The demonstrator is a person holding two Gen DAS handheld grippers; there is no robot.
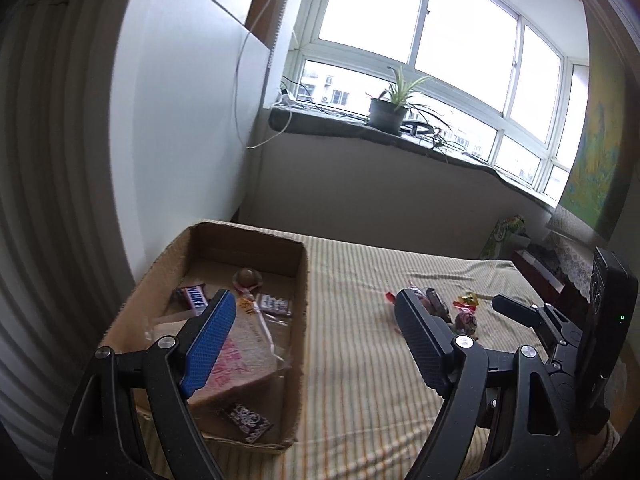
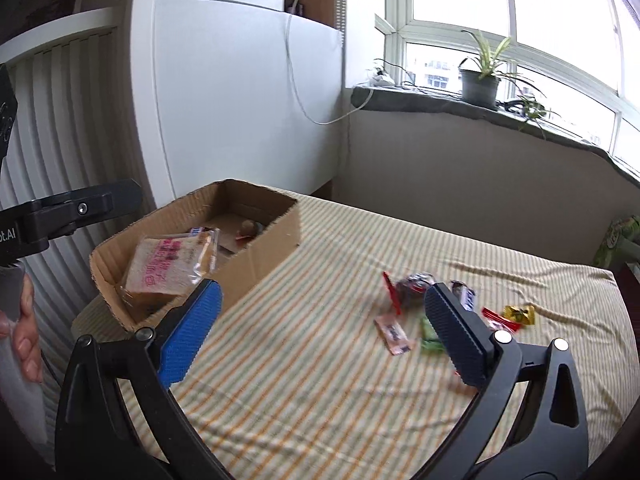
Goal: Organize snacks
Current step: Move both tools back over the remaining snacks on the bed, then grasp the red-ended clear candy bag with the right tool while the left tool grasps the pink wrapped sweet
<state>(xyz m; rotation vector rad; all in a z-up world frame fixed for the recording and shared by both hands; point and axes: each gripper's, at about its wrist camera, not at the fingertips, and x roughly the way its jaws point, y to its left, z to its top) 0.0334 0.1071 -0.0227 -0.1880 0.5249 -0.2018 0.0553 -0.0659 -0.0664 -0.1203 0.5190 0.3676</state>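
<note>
Yellow-striped cloth table (image 2: 320,380) by window; open brown cardboard box (image 2: 276,240) part-filled. Both tongs apart, empty. Next: fetch loose wrapped candies (image 2: 416,312).

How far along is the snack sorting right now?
Partly done: the cardboard box already holds the bread pack, a Snickers bar and small sweets. Nothing is in hand; the left claw and right claw are open and empty. Loose candies remain on the striped cloth.
</note>
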